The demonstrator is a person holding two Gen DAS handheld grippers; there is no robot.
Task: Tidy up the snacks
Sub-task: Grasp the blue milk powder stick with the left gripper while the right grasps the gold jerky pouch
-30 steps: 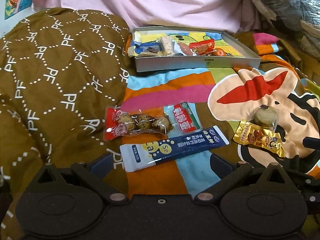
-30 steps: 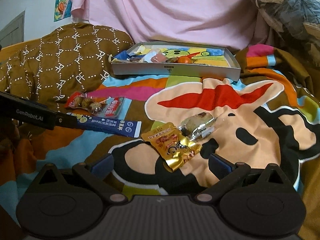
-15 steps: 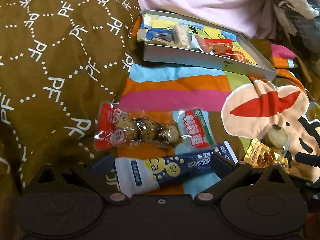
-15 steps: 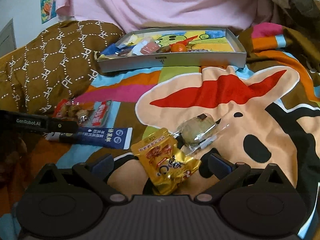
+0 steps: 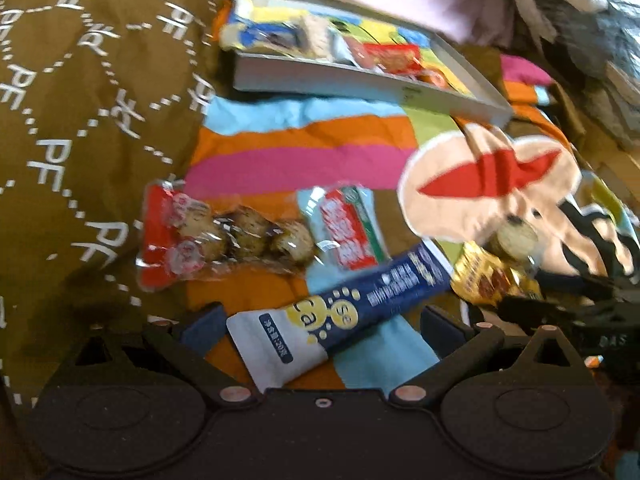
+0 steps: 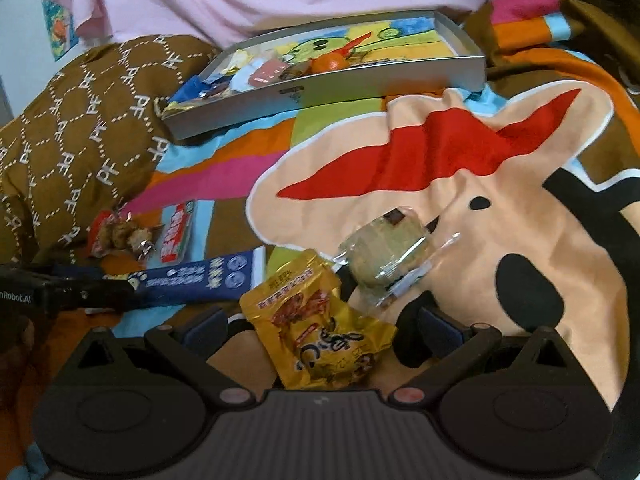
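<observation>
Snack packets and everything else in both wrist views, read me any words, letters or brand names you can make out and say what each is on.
"PF": repeated across the brown quilt.
"Se" and "Ca": on the blue and white stick pack; its white Chinese print is too blurred to read.
"nRobot.AI": on the left tongs, cut off at the frame edge.
Gold snack pouch: Chinese characters, unreadable.
Red and green packet: Chinese characters, blurred.
Grey tray label: too small.

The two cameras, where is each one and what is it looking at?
Left wrist: sits on the left gripper, looking forward over its open fingers at the blue snack stick.
Right wrist: sits on the right gripper, looking over its open fingers at the gold snack packet.
Both see the grey tray, and each sees the other gripper.
</observation>
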